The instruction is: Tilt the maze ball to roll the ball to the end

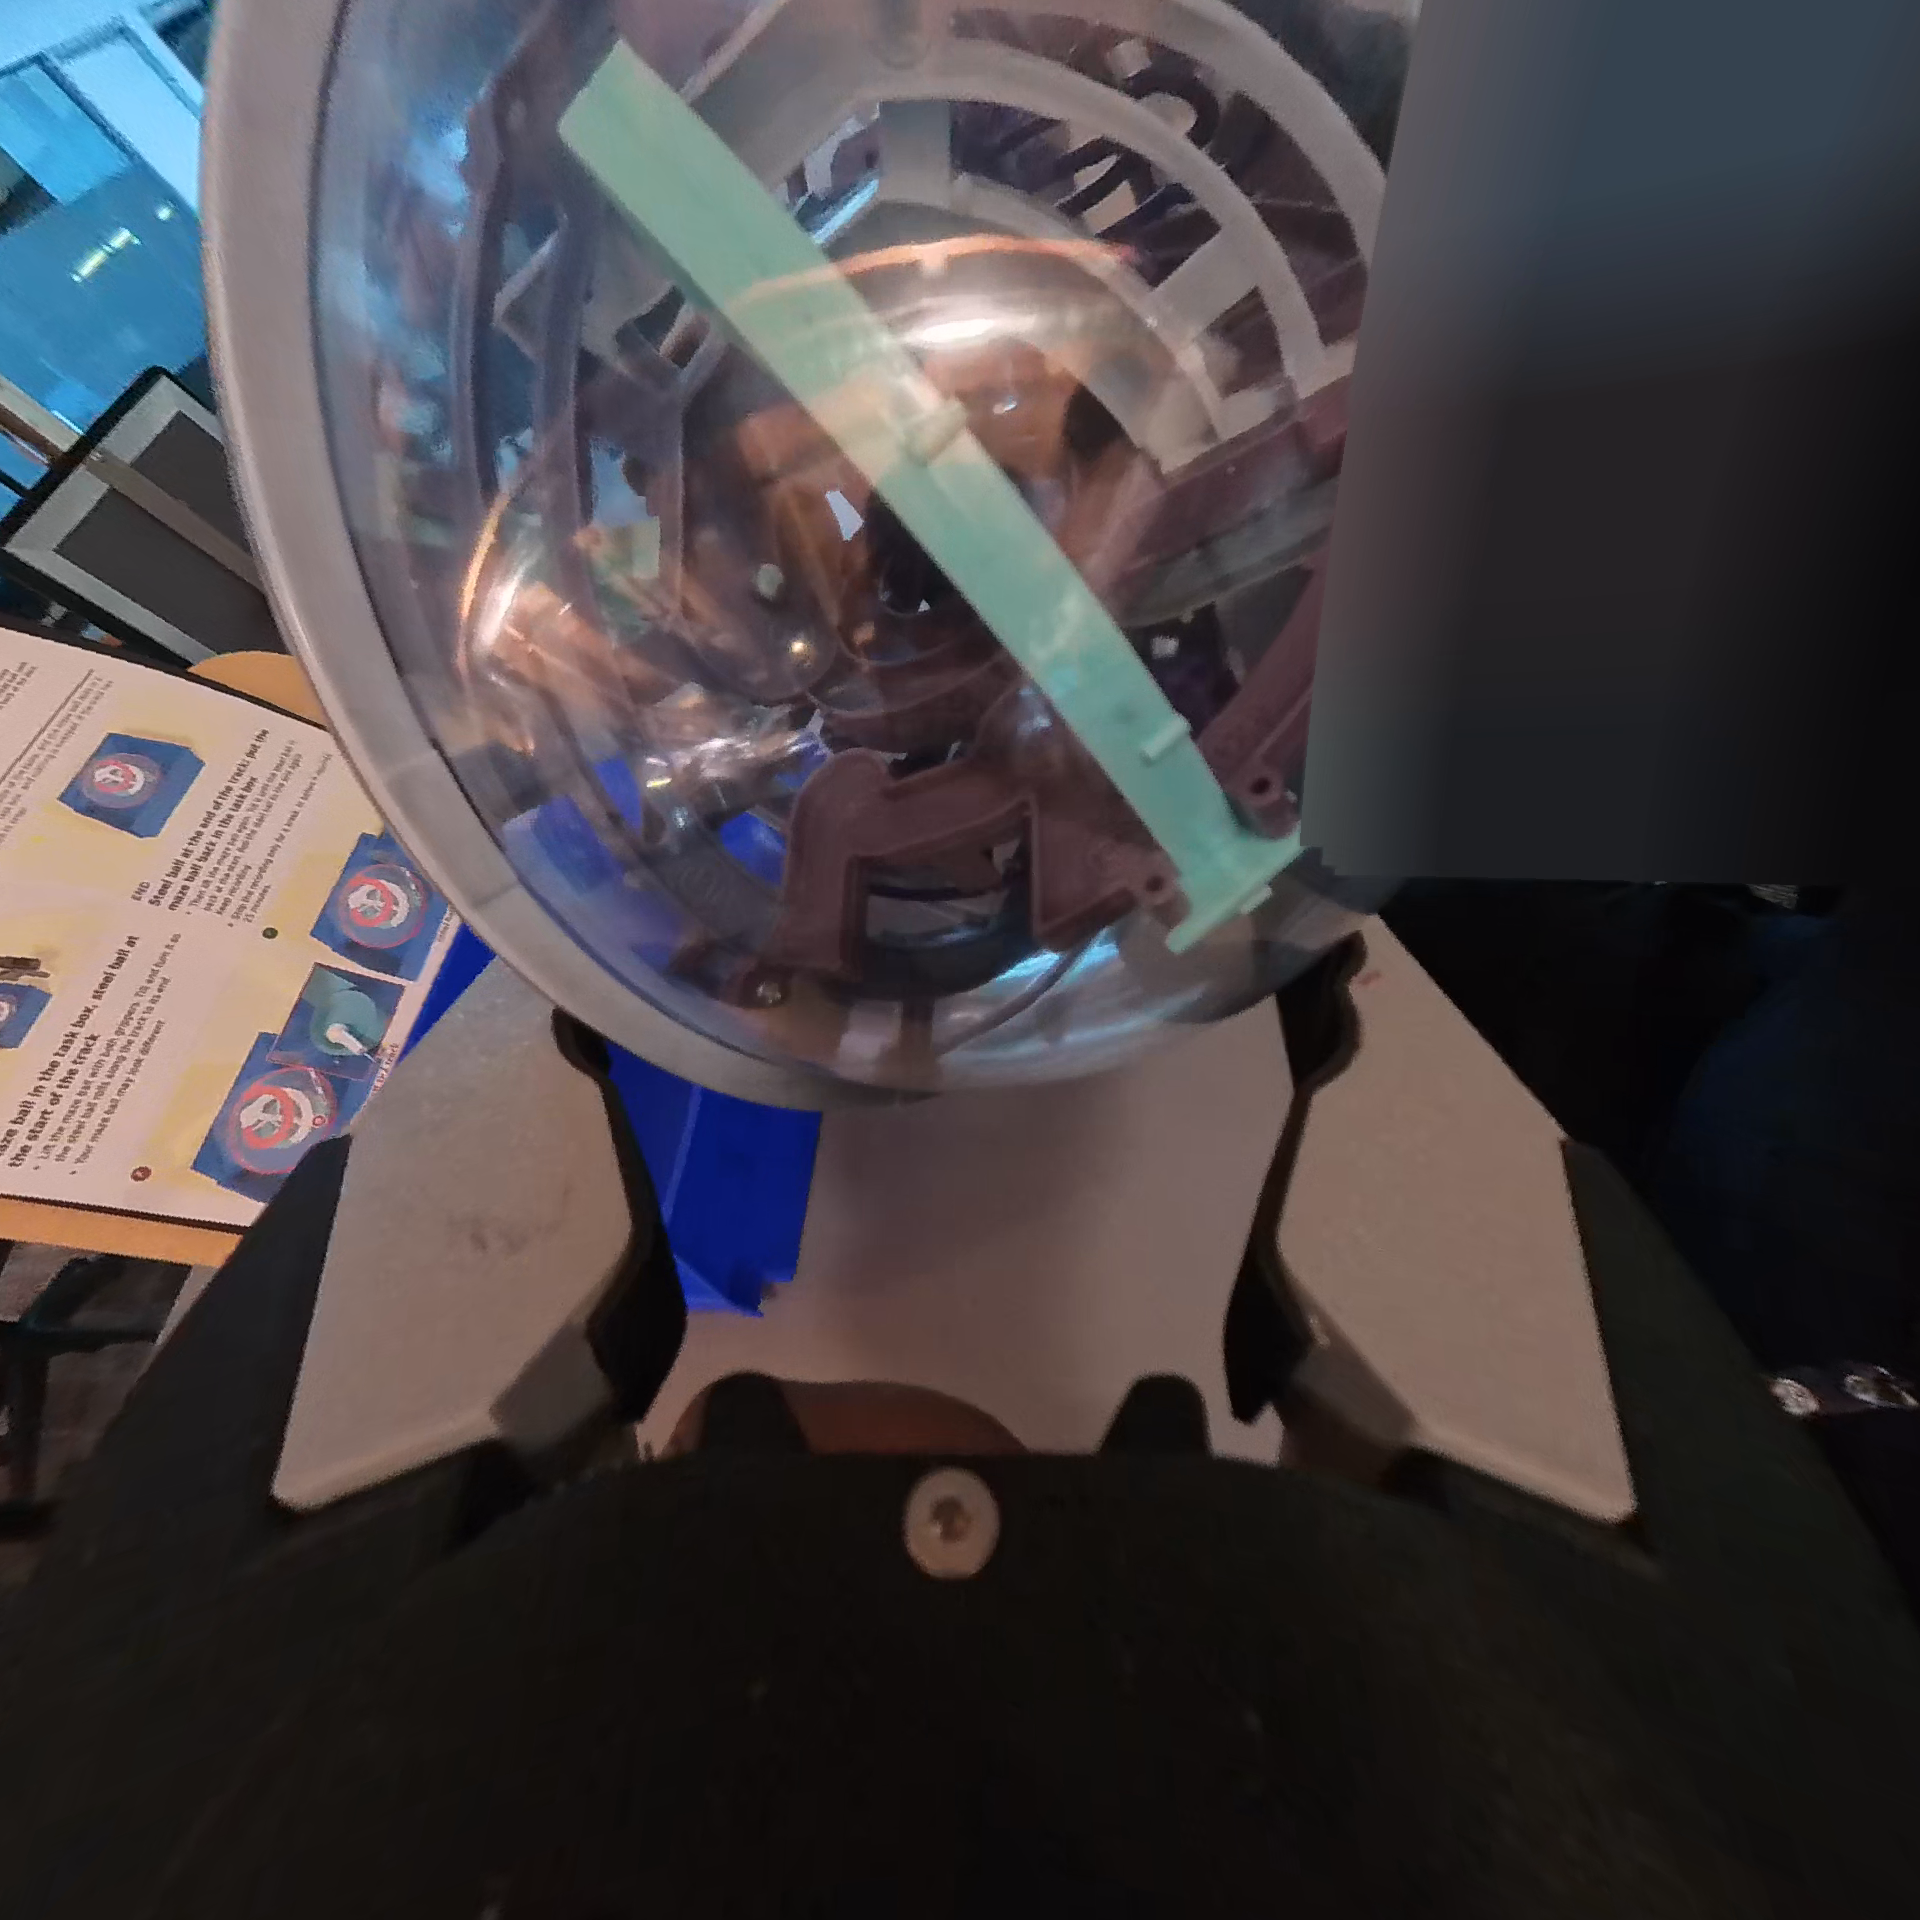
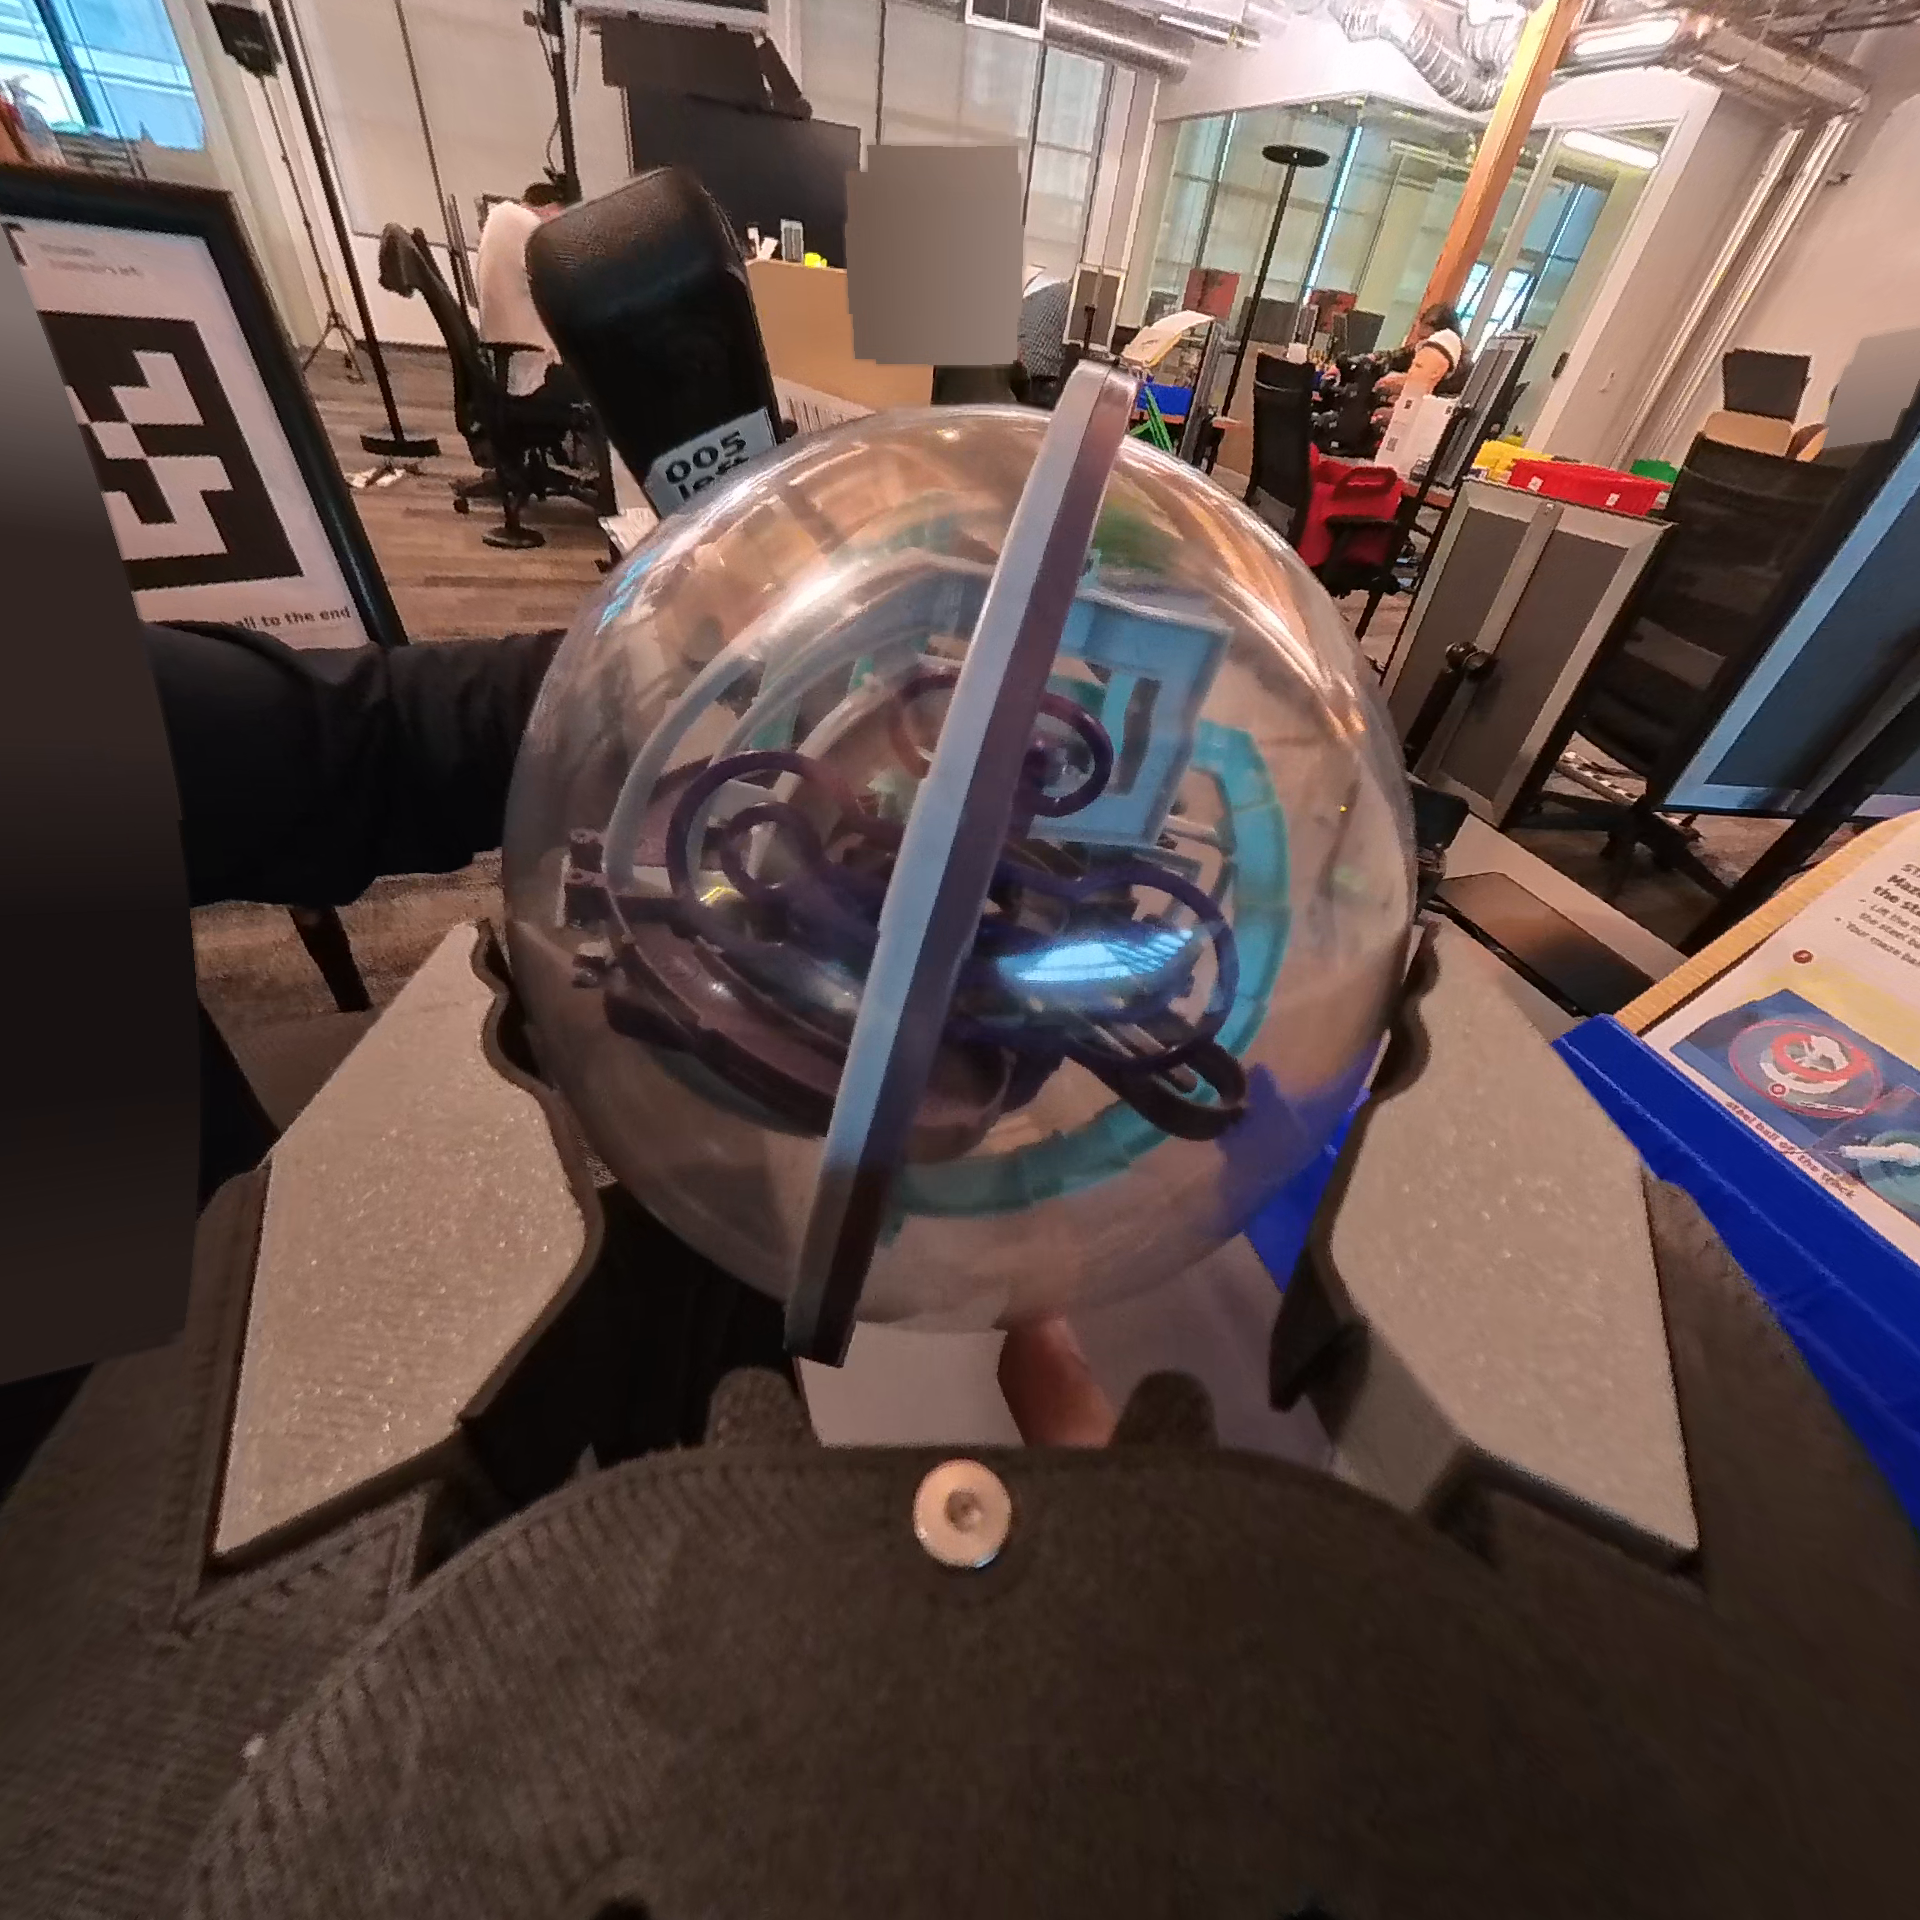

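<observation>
Both the left tongs [image 1: 951, 997] and right tongs [image 2: 951, 997] clamp the lifted clear plastic maze ball [image 2: 956, 873]; its steel ball is not discernible, so progress is unclear.

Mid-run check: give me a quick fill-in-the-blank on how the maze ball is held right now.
1. The maze ball is held by ____ grippers.
2. The grey seam ring runs around the ball's clear ____.
3. In the left wrist view, a straight ____ track strip crosses the inside.
4. The box under the ball is ____.

Missing words: two; shell; green; blue
</observation>
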Tool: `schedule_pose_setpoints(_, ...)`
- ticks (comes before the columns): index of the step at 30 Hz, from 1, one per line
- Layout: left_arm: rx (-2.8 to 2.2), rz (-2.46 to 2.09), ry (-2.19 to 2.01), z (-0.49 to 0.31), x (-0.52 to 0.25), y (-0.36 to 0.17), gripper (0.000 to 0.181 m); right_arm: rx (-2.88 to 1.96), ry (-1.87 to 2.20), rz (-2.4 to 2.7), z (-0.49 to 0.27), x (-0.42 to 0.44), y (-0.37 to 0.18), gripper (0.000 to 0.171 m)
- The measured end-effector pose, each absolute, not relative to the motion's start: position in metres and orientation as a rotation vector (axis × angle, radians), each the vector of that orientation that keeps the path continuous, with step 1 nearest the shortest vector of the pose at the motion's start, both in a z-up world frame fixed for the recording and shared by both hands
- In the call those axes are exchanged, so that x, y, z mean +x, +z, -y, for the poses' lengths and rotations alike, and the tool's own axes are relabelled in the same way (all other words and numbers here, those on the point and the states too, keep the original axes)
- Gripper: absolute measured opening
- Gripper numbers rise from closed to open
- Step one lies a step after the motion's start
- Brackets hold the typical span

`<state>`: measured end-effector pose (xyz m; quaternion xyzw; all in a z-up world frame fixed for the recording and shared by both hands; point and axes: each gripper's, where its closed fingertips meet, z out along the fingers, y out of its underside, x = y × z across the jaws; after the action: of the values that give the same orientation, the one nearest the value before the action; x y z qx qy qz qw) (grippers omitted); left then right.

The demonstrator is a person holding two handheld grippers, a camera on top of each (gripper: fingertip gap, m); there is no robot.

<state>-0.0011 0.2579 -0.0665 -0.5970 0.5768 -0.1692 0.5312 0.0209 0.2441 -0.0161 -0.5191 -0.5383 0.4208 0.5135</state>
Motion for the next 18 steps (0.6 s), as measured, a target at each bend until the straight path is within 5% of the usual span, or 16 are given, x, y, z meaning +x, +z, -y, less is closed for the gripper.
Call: schedule_pose_setpoints(18, -1.402, -1.323, -0.269, -0.265, 0.005, -0.073, 0.136, -1.146, 0.998, 1.396, -0.250, 0.030, -0.027, 0.157)
